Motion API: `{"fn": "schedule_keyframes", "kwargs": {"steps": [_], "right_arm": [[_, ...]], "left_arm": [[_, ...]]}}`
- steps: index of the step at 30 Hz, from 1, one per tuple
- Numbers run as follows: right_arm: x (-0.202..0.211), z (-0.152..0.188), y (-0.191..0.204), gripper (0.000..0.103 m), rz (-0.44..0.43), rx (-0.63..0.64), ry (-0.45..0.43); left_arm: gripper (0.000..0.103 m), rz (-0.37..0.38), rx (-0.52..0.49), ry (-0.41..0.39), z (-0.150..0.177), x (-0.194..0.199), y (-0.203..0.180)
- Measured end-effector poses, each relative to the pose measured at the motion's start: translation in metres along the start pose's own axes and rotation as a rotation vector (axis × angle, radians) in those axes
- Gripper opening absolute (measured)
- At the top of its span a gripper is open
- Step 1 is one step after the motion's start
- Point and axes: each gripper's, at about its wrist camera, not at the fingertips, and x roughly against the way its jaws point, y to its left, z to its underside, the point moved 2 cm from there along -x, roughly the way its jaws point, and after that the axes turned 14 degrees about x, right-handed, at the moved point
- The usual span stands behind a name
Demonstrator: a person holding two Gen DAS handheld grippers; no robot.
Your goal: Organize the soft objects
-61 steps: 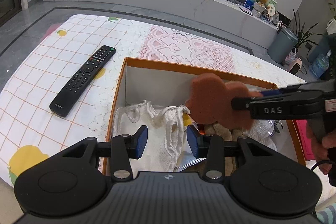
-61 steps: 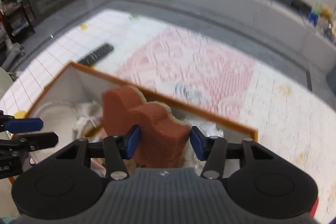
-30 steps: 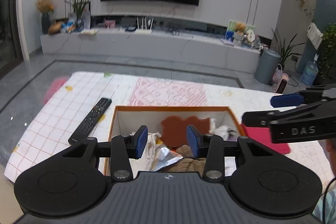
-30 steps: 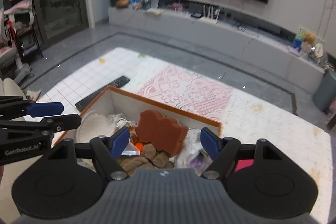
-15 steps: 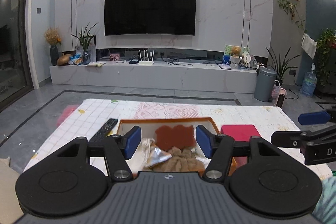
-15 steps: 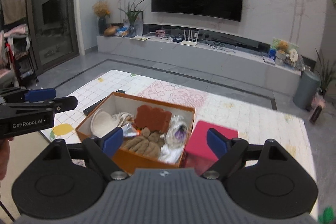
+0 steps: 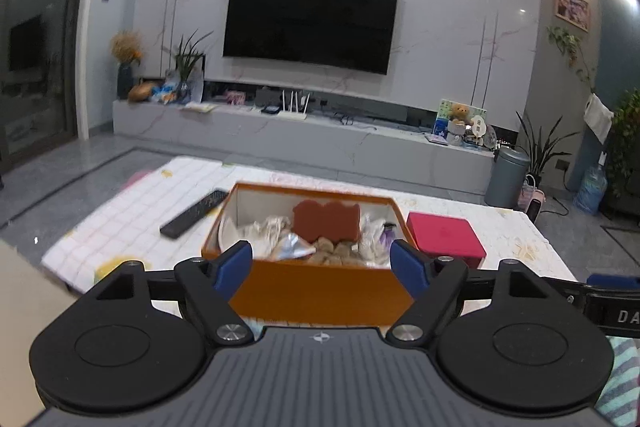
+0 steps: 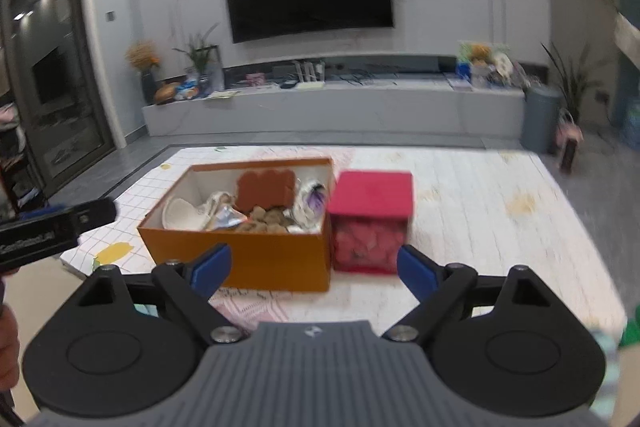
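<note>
Two tools: left tool and right tool, both spread wide, empty.
Box: orange box holds brown sponge, upright.
Neighbour: red box touching it.

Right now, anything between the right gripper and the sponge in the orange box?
Only the orange box's near wall. The right gripper sits open, low in front of it; the sponge leans toward the back, so approach from above.

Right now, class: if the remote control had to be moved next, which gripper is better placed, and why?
Probably the left gripper: it is open, and the remote control lies left of the orange box, its side. The right gripper, also open, faces the red box.
</note>
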Motion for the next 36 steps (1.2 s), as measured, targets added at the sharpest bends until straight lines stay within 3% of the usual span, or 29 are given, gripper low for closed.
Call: {"fn": "schedule_keyframes", "kwargs": {"steps": [14, 36], "right_arm": [[0.012, 0.041, 0.017, 0.096, 0.101, 0.057, 0.023], [0.007, 0.051, 0.016, 0.096, 0.109, 0.035, 0.056]], "left_arm": [[0.093, -0.027, -0.02, 0.087, 0.054, 0.006, 0.01], [0.093, -0.033, -0.07, 0.099, 0.059, 0.01, 0.001]]}}
